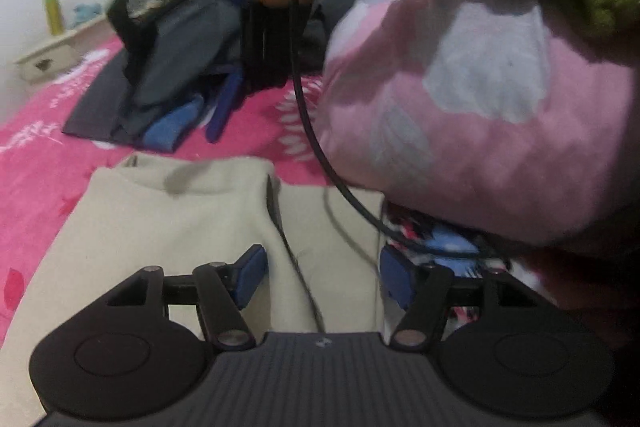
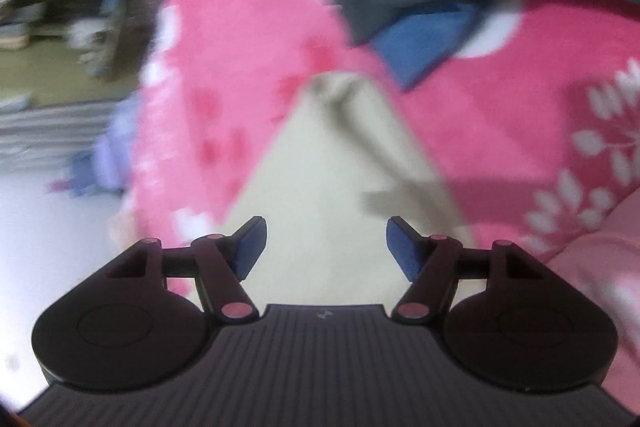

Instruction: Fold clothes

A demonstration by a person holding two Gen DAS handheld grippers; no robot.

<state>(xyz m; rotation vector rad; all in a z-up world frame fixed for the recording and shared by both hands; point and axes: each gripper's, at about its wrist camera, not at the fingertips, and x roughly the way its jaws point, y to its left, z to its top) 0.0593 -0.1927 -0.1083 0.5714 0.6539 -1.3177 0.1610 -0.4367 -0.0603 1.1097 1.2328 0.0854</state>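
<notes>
Where it lies flat on the pink flowered bedspread (image 1: 36, 163), the beige soft cotton garment (image 1: 160, 227) is judged light and limp; a hemmed edge or corner is best pinched. Its long axis runs away from both cameras. The left gripper (image 1: 323, 279) and right gripper (image 2: 326, 247) are held apart, empty, above it.

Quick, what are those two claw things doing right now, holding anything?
Left gripper: open, holding nothing, above the beige garment.
Right gripper: open, holding nothing, also over the beige garment.
</notes>
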